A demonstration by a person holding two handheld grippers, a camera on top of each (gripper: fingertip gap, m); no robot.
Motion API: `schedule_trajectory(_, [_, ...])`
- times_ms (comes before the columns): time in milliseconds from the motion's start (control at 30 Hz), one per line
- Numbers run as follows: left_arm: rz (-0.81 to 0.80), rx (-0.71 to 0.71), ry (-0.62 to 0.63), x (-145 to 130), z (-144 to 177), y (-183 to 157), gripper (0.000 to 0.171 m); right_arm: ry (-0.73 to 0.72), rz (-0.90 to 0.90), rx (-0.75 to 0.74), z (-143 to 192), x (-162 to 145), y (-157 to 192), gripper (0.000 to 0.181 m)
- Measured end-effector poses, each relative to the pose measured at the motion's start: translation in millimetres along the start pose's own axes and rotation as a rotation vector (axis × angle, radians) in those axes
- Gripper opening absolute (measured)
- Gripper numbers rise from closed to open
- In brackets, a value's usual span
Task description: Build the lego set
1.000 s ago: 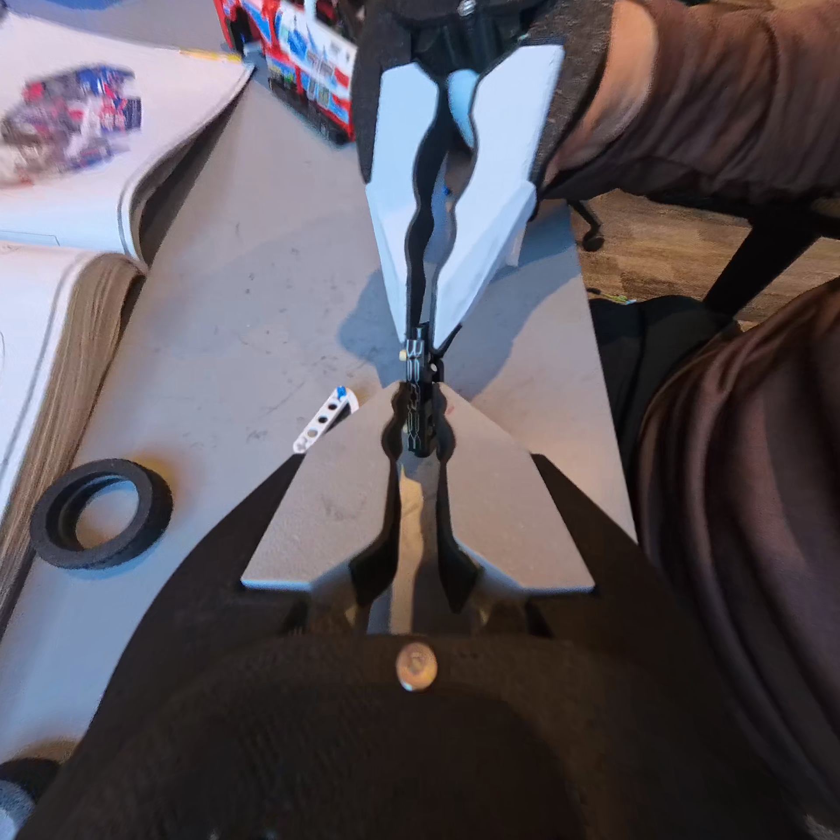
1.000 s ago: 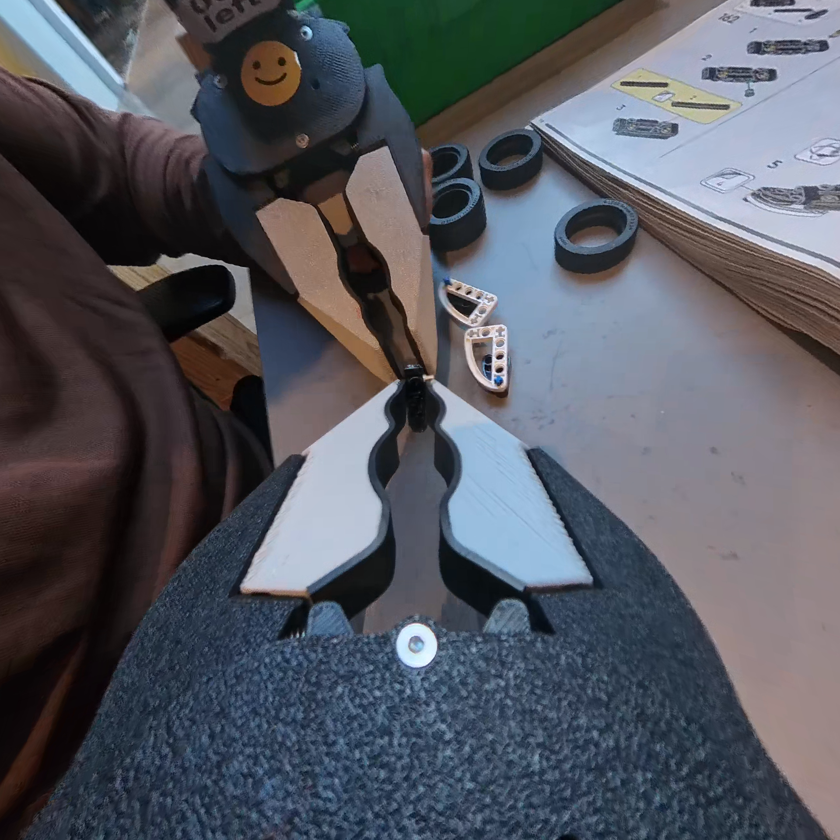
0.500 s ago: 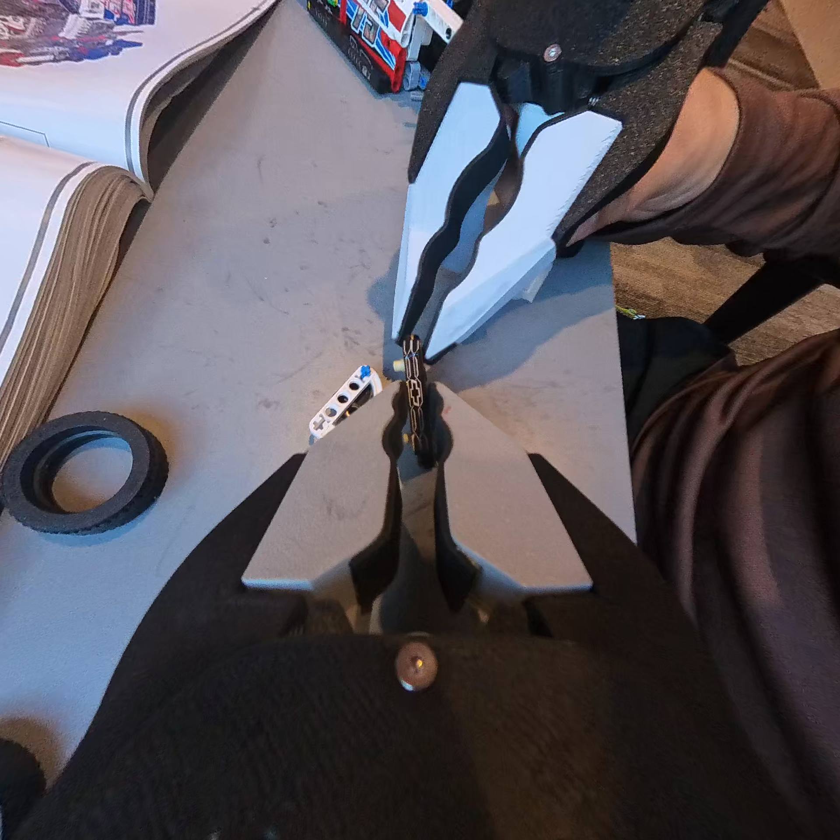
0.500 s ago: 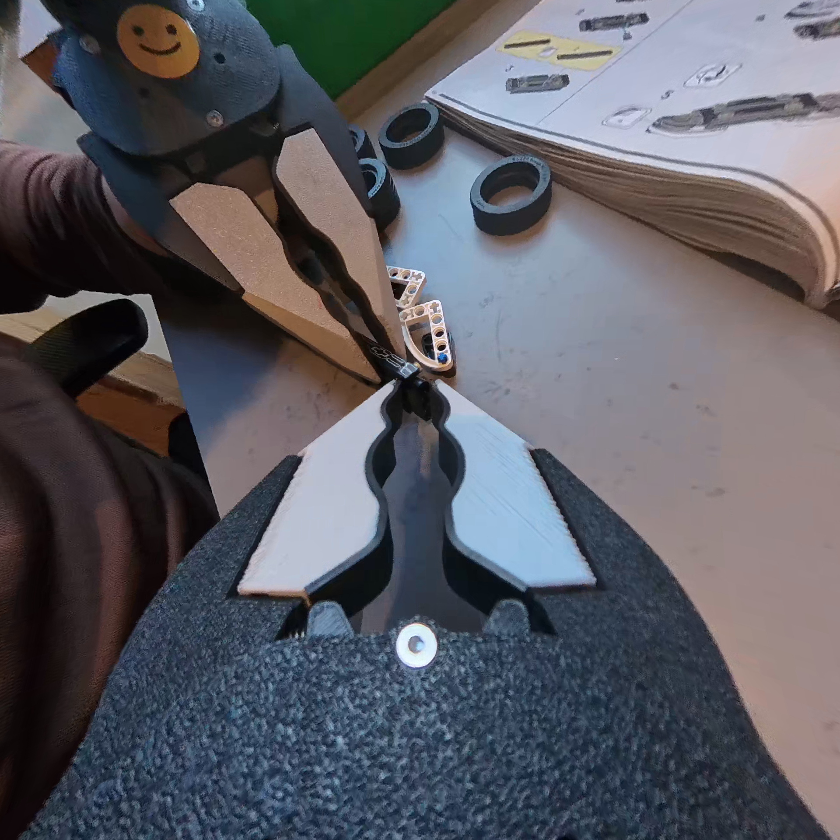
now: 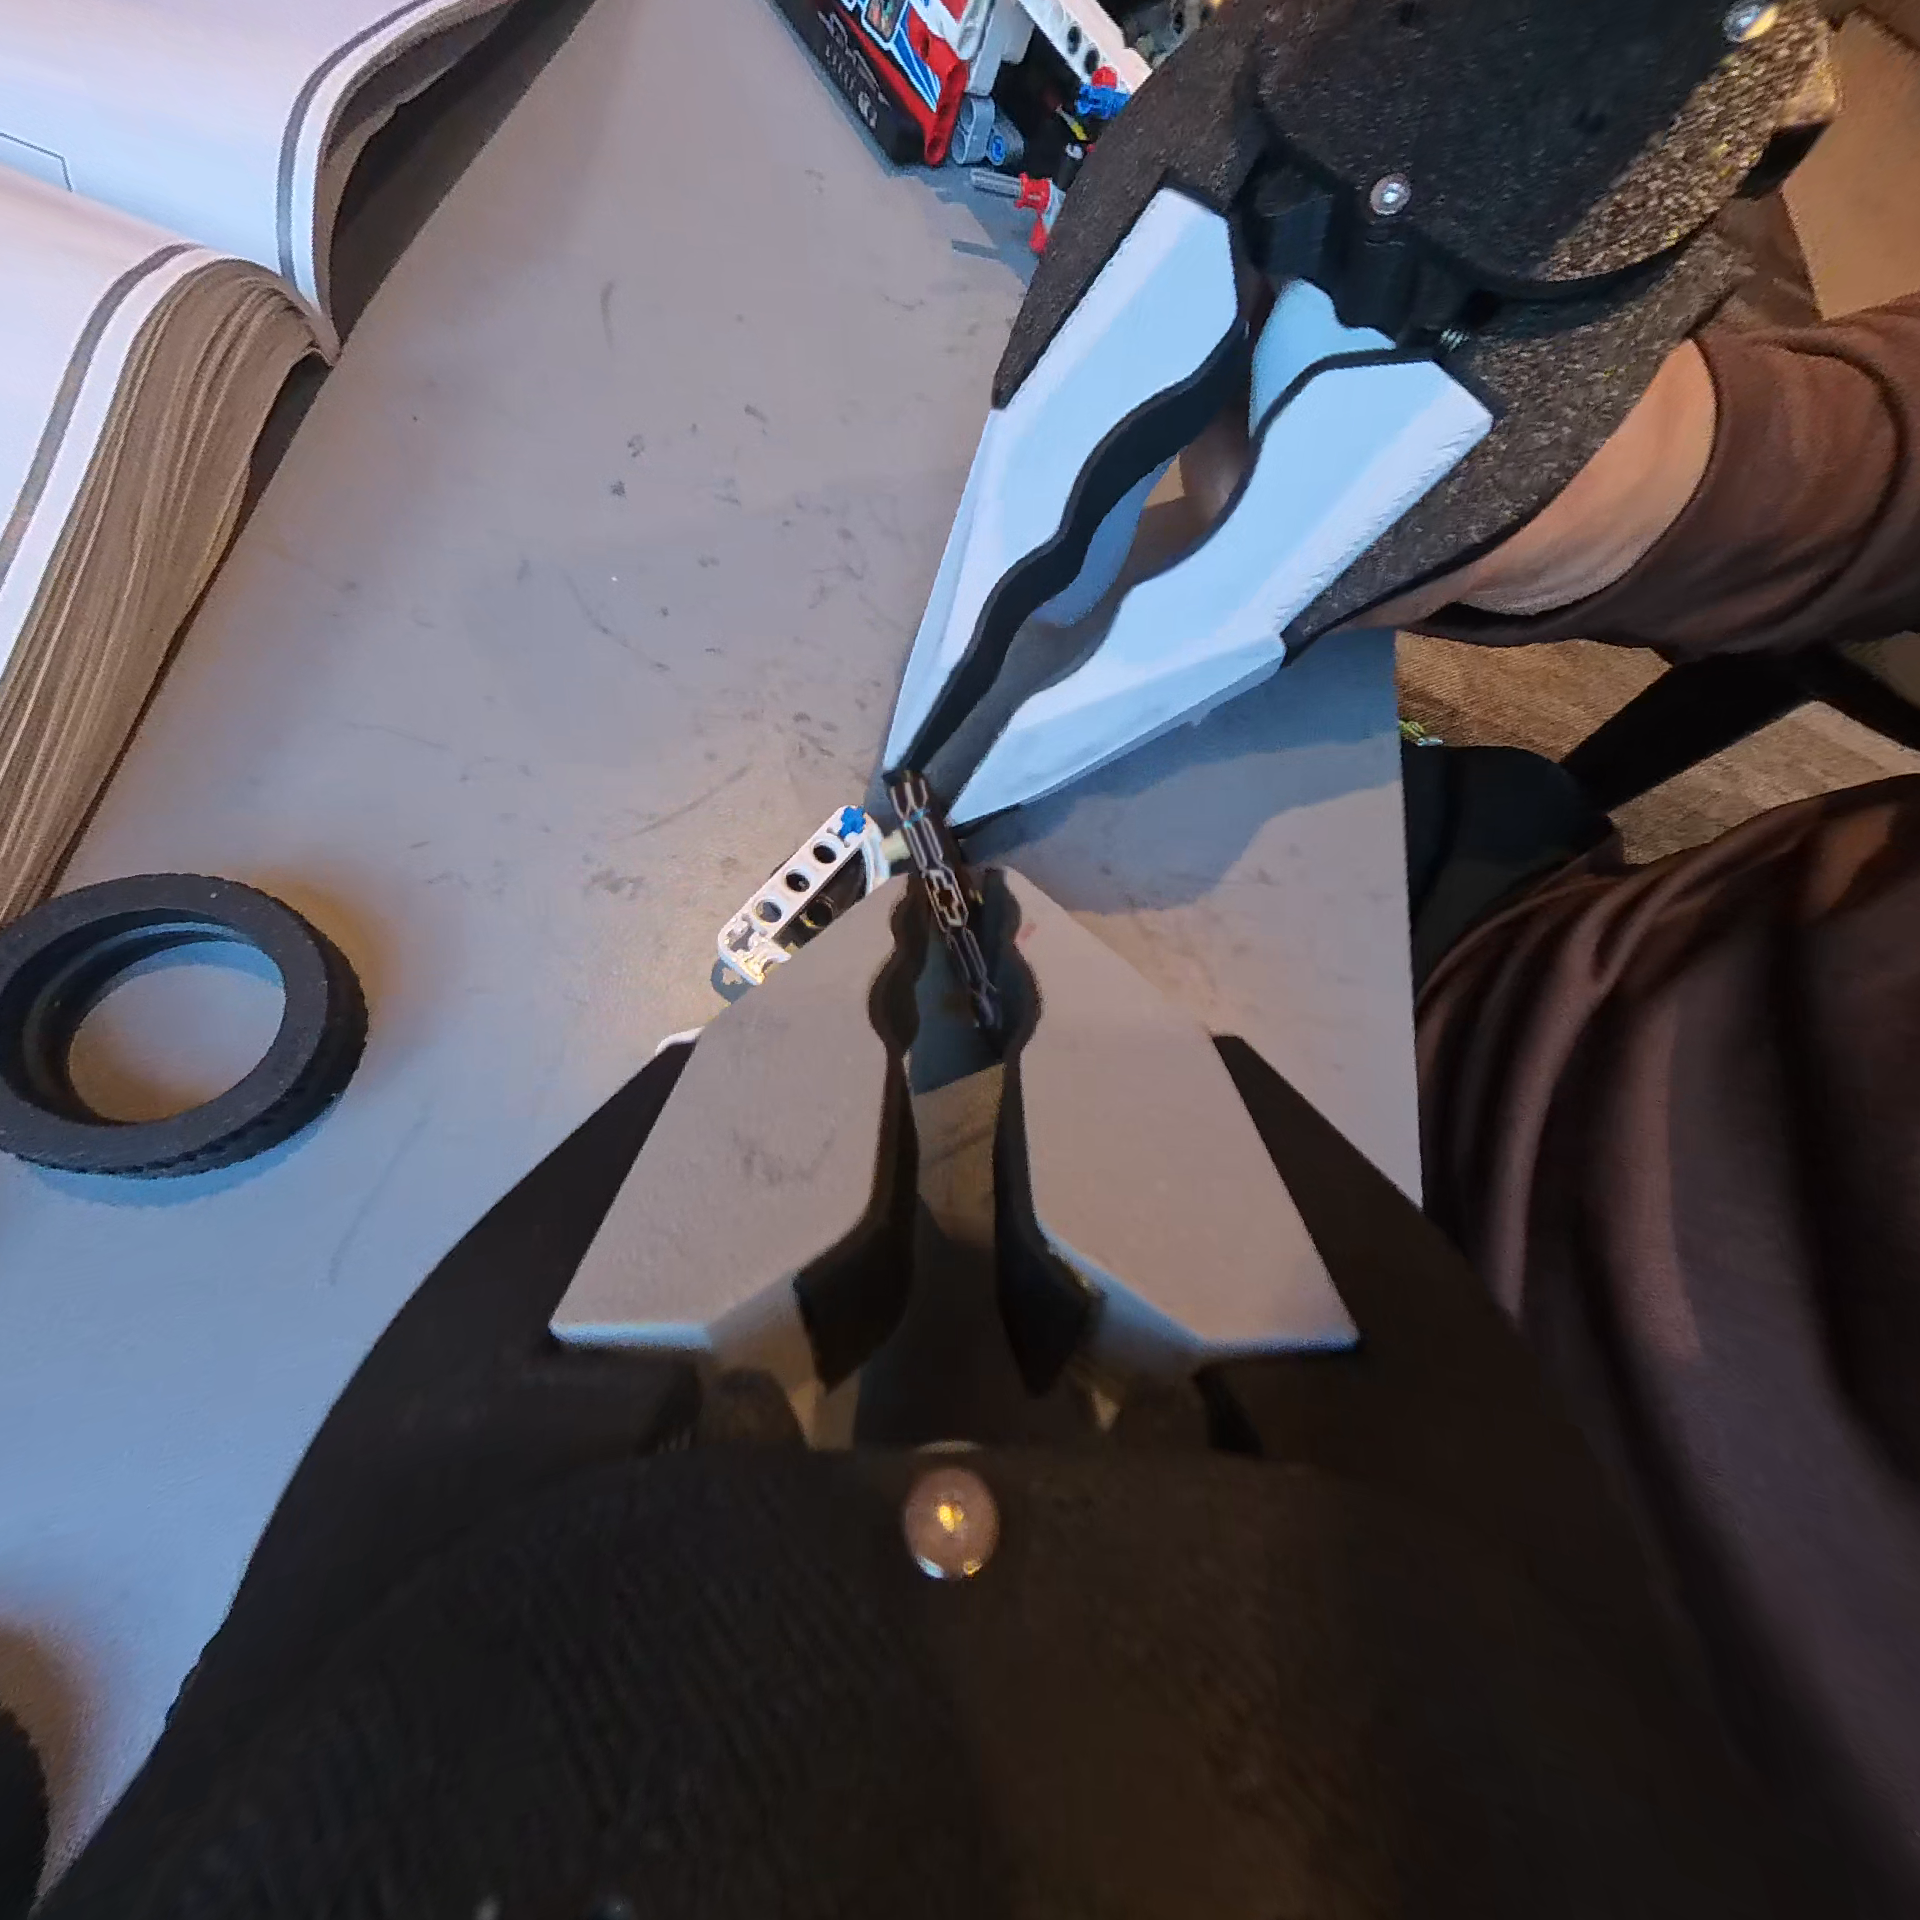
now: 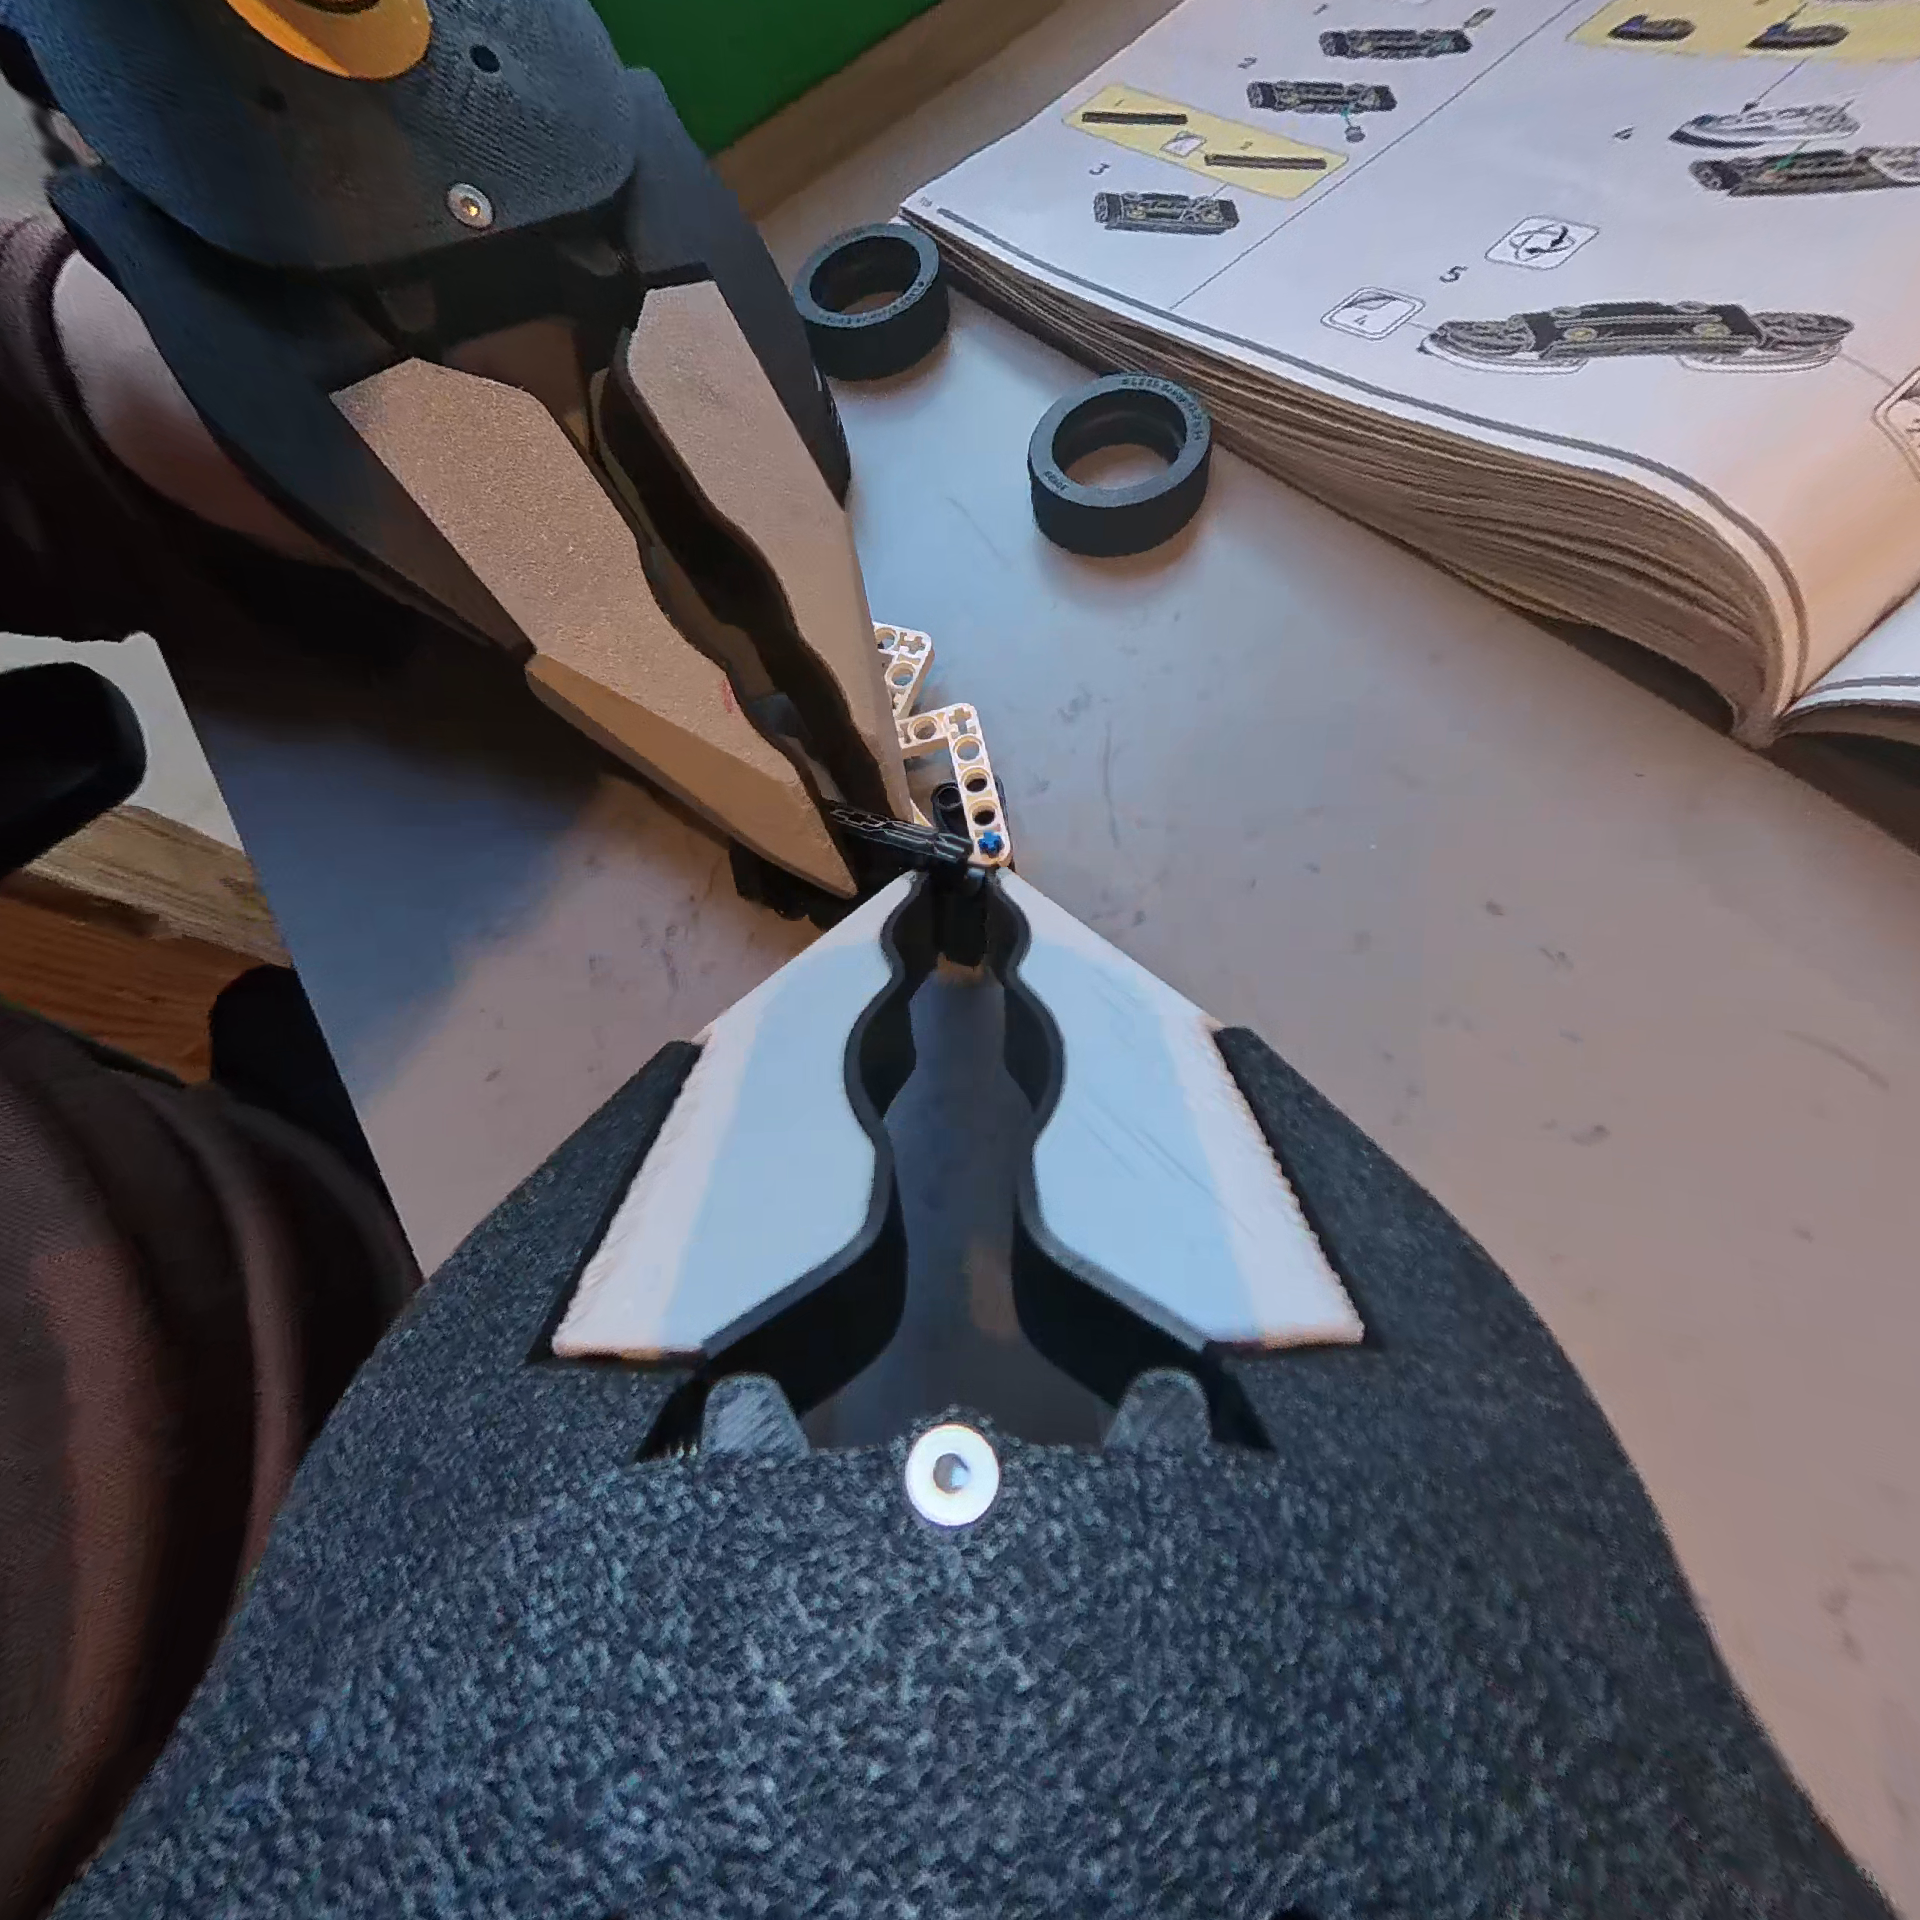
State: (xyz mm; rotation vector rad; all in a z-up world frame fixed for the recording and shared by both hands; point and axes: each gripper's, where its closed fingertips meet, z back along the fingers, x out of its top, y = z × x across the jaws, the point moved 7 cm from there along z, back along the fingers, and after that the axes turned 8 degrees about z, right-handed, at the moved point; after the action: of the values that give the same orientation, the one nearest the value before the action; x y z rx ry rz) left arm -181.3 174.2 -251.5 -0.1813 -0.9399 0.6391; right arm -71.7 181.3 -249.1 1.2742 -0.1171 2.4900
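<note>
Grippers meet tip to tip low over the grey counter (image 5: 540,582), both pinching one thin black lego beam (image 5: 951,914) with a printed pattern on its face. Left gripper (image 5: 951,935) has its fingers narrow, closed on the near half of the beam; the beam runs lengthwise between them, slanting up and a bit left toward the right gripper (image 5: 925,800). Right gripper's fingers also narrow, nipping the beam's far end right at the tips. In the right wrist view the beam (image 6: 894,831) lies crosswise to that gripper, long axis left-right, sticking out of the left gripper (image 6: 862,862).

White liftarm (image 6: 971,774) with a blue pin lies flat on the counter, just beside the beam's far end; touching or not, can't tell. Looks like the beam end needs lining up with that liftarm; right gripper nearer to it.

Black tyres (image 6: 1120,462) and open instruction book (image 6: 1507,343) well apart. Partly built red-white model (image 5: 935,62) at the far edge.
</note>
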Motion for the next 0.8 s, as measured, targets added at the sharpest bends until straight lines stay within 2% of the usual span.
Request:
schedule_trajectory(200, [0.016, -0.001, 0.035, -1.9, -0.1, 2.7, 0.009, 0.005, -0.045, 0.011, -6.5, 3.4, -1.5, 0.007])
schedule_trajectory(267, [0.003, -0.022, 0.085, -5.5, -3.3, 0.6, 0.01, 0.04, -0.021, 0.06, -8.4, 2.5, -1.0, 0.007])
schedule_trajectory(400, [0.009, -0.02, 0.069, -3.3, -5.7, 1.3, 0.01, 0.129, 0.089, 0.049, -6.8, 6.5, -3.2, 0.007])
schedule_trajectory(533, [0.01, -0.026, 0.038, -1.1, -5.5, 1.4, 0.009, 0.103, 0.093, 0.052, -0.6, 3.3, -5.9, 0.007])
schedule_trajectory(667, [0.015, -0.02, 0.034, -0.7, -5.6, 2.0, 0.009, 0.047, -0.007, 0.102, 0.5, -1.8, -9.8, 0.007])
schedule_trajectory(800, [-0.009, -0.011, 0.035, -0.6, -5.9, 0.4, 0.009, 0.171, 0.081, 0.087, -0.5, 6.6, -7.8, 0.007])
